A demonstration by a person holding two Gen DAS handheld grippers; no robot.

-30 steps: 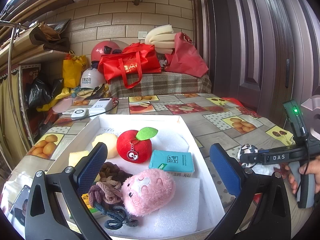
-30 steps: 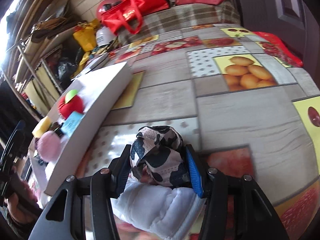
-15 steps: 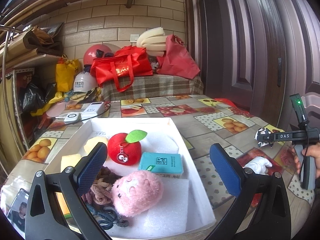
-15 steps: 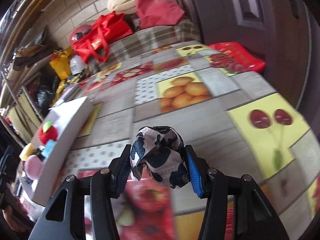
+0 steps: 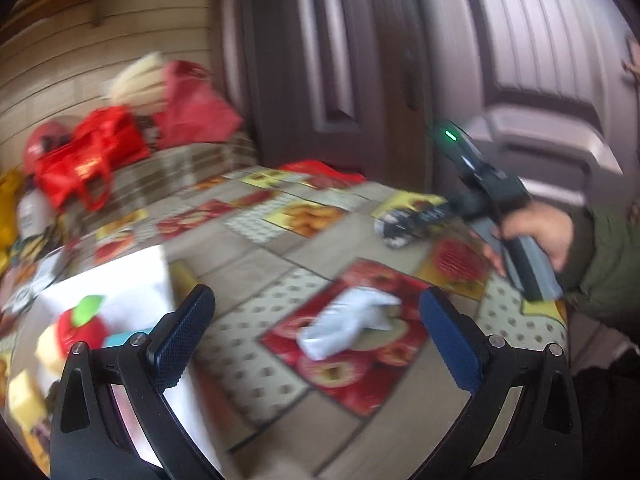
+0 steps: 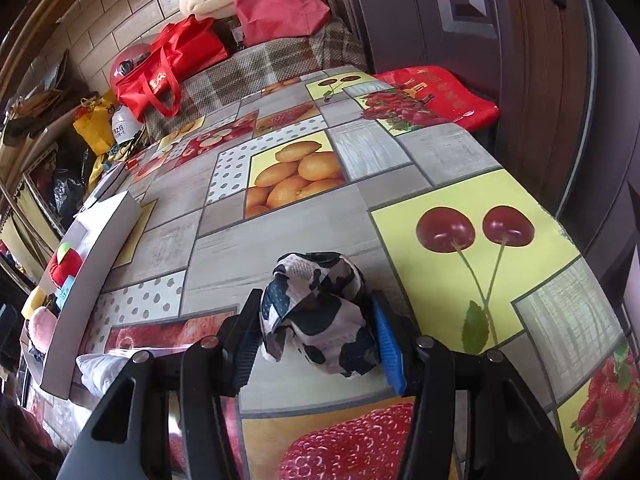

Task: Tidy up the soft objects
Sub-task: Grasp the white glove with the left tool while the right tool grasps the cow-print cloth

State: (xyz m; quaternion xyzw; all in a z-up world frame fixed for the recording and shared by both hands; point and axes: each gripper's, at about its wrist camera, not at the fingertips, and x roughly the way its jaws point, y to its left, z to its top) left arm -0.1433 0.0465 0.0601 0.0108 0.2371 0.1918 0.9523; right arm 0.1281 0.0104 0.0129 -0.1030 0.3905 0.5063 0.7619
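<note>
Cow-print cloth [image 6: 320, 312] is sitting pinched in the right claw [image 6: 316, 332], hovering right of the white box [image 6: 96, 264]. Left claw [image 5: 316, 344] is gaping wide over the white cloth [image 5: 348, 320] on the counter [image 6: 440, 184]. Next call: carrying the pinched cloth to the box, probably.

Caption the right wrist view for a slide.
Right hand-held gripper shut on cow-print cloth above the fruit-print tablecloth, white box at left.
</note>
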